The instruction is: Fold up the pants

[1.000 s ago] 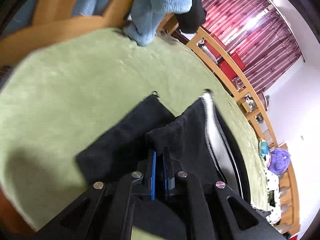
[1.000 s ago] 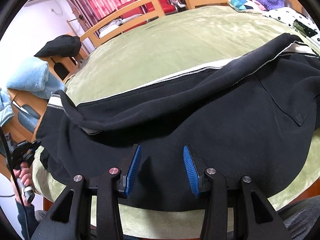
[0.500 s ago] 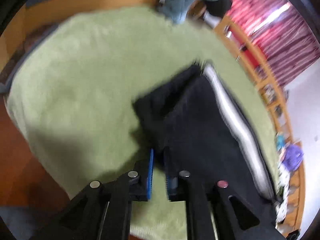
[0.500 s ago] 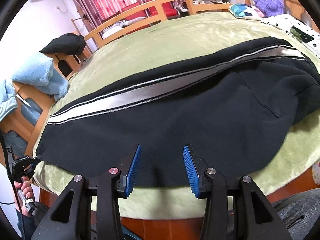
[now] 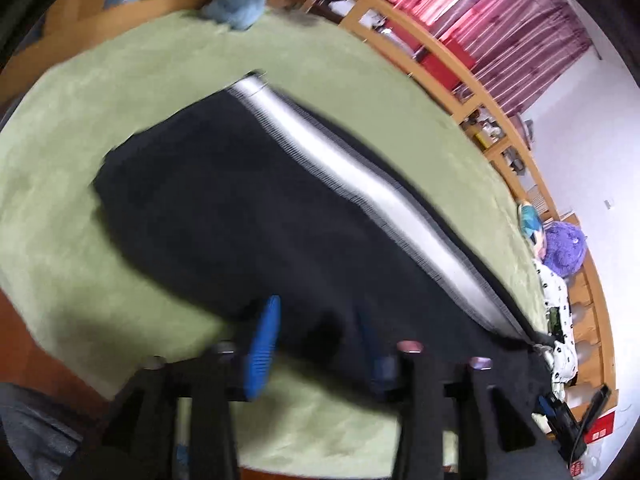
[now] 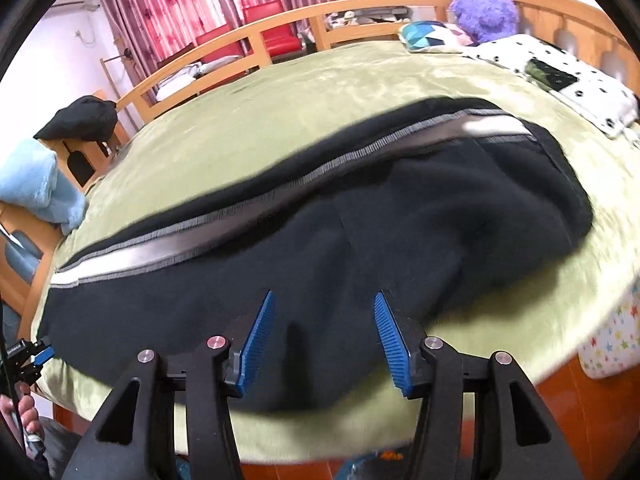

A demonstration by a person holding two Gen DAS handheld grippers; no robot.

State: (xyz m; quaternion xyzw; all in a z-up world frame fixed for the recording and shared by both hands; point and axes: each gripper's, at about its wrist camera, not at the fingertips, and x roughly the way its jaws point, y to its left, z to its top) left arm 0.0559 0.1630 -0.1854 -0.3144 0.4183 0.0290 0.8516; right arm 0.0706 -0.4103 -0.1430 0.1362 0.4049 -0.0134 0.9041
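Note:
Black pants [image 6: 360, 240] with a grey-white side stripe [image 6: 280, 196] lie folded lengthwise across the green bed cover [image 6: 320, 100]. In the left wrist view the pants [image 5: 248, 216] stretch from the leg cuffs at upper left to the waist at lower right. My left gripper [image 5: 320, 344] is open and empty above the near edge of the legs. My right gripper [image 6: 324, 336] is open and empty above the near edge of the pants' middle. The left gripper also shows in the right wrist view [image 6: 28, 356], at the cuff end.
A wooden bed rail [image 6: 280, 28] runs along the far side. A light blue towel [image 6: 36, 184] and a black garment [image 6: 80, 120] hang at the foot end. A purple plush [image 6: 484, 8], pillows and a spotted blanket [image 6: 560, 76] lie at the head end.
My left gripper has opened and let go of the pant leg, then pulled back from the cuffs. The top leg has been laid flat over the other. My right gripper has stayed open.

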